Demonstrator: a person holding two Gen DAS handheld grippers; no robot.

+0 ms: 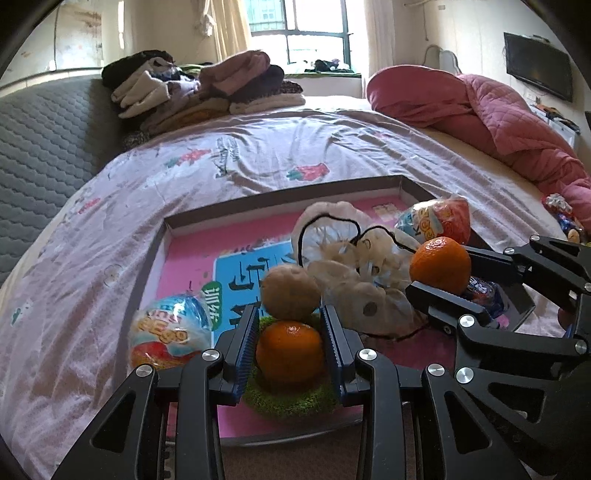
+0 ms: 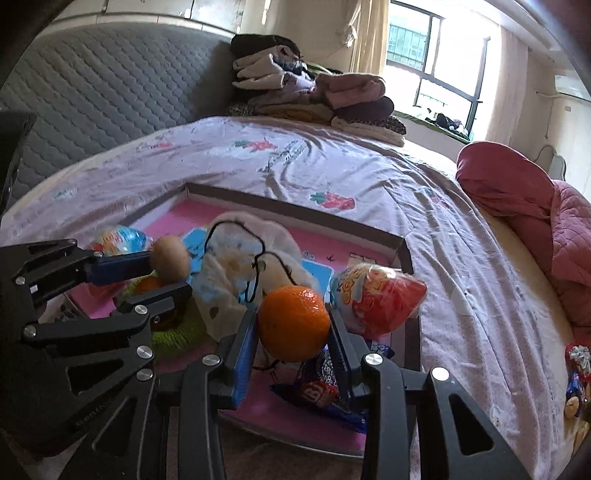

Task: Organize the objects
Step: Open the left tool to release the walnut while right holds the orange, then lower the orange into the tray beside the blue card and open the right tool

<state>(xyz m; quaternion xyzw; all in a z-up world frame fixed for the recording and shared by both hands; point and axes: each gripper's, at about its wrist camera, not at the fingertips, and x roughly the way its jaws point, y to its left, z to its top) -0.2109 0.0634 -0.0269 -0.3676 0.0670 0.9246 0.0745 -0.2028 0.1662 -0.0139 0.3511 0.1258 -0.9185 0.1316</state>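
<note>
An orange [image 1: 290,352] is clamped by the left gripper [image 1: 290,332] above a green mat [image 1: 288,400]; at three o'clock, a second orange [image 2: 293,323] is clamped by the right gripper [image 2: 293,334] over the tray [image 1: 159,251]

**Daylight from the window, soft shadows, strong fisheye bend**

Daylight pours in from the window [image 1: 299,29] at the top of my left view and the upper right of my right view, its panes blown out to white. The bedsheet [image 1: 258,158] is evenly lit, with soft shadows only. Both pictures bend hard toward the edges, with black corners. In my right view the headboard [image 2: 92,96] curves and things look slightly smeared.
</note>
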